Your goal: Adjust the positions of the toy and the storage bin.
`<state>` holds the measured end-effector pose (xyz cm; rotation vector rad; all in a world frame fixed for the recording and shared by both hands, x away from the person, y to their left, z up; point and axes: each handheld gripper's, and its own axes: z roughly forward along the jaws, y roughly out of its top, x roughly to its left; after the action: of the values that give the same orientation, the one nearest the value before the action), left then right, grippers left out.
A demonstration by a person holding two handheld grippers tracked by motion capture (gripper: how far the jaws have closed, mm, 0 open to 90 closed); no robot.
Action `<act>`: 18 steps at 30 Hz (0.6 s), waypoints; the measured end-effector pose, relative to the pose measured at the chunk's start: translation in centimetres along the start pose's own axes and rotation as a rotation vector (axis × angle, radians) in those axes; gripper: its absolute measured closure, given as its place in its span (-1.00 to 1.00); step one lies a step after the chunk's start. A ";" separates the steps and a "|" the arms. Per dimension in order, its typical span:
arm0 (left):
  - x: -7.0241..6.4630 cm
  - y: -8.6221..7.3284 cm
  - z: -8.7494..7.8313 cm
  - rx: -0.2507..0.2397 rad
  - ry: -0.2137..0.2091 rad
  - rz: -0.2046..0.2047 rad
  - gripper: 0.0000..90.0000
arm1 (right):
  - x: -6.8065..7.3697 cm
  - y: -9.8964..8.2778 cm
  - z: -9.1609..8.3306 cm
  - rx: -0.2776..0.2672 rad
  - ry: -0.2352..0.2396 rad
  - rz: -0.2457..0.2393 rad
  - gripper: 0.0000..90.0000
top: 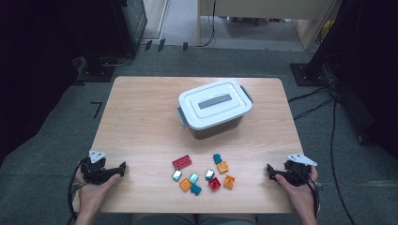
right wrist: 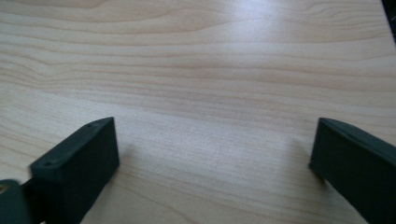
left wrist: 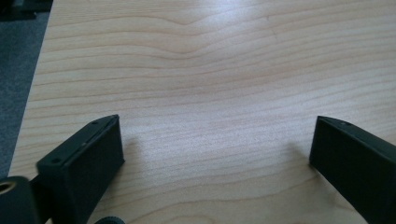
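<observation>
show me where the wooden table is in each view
High view: the table sits mid-picture, carrying a lidded box and toy bricks, with the left gripper and right gripper at its near corners.
Left gripper view: table behind the open jaws, its edge meeting grey carpet at left.
Right gripper view: table behind the open jaws.
Shared landmark: the pale wood grain.

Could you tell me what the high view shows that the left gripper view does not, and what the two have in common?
High view alone: the lidded white plastic storage box, a cluster of small red, orange and teal toy bricks, and both hands with the left gripper and right gripper resting at the near corners. Left gripper view alone: a close look at that gripper's two black jaws, standing wide apart with nothing between them. Both share the light wooden table.
</observation>
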<state>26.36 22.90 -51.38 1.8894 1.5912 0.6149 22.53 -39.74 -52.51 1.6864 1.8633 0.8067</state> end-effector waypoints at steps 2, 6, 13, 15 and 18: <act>-0.1 0.3 -0.2 -0.003 -0.011 -0.010 -0.88 | 0.0 0.1 -0.2 -0.021 -0.016 0.007 -0.69; -0.5 0.9 -0.7 -0.018 -0.034 -0.010 -0.88 | 0.2 0.9 -0.7 -0.062 0.011 0.042 -0.53; -2.4 2.9 -0.6 -0.018 -0.095 0.005 -0.86 | 1.8 3.6 -0.7 -0.121 0.062 0.028 -0.15; -3.2 3.5 -0.5 -0.017 -0.094 0.022 -0.86 | 2.4 4.7 -0.6 -0.135 0.076 0.016 -0.04; -4.7 4.6 -0.6 -0.026 -0.108 0.046 -0.84 | 2.8 6.1 -0.4 -0.154 0.105 0.029 0.08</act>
<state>28.32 17.81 -47.65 1.9114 1.4685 0.5410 26.22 -36.64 -47.84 1.6058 1.7981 1.0419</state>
